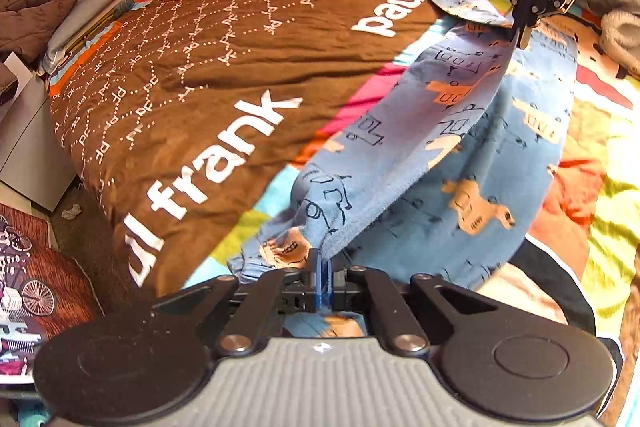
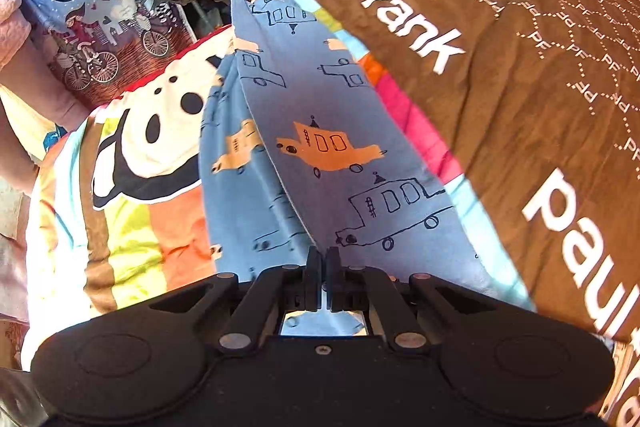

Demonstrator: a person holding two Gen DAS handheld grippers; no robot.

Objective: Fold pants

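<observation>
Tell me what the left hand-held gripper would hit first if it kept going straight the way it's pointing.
The left hand-held gripper is shut on the blue pants, so the lifted fabric stretched ahead comes first. Beyond it, roughly in line, is the right hand-held gripper, though depth is hard to judge.

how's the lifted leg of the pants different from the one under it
The lifted leg hangs stretched in the air between the left gripper and right gripper; the lower leg lies flat on the bedspread. The lifted one shows a paler, violet-blue face with a thick fuzzy edge; the lower one looks brighter blue. Both carry the same orange and outlined vehicle print.
</observation>
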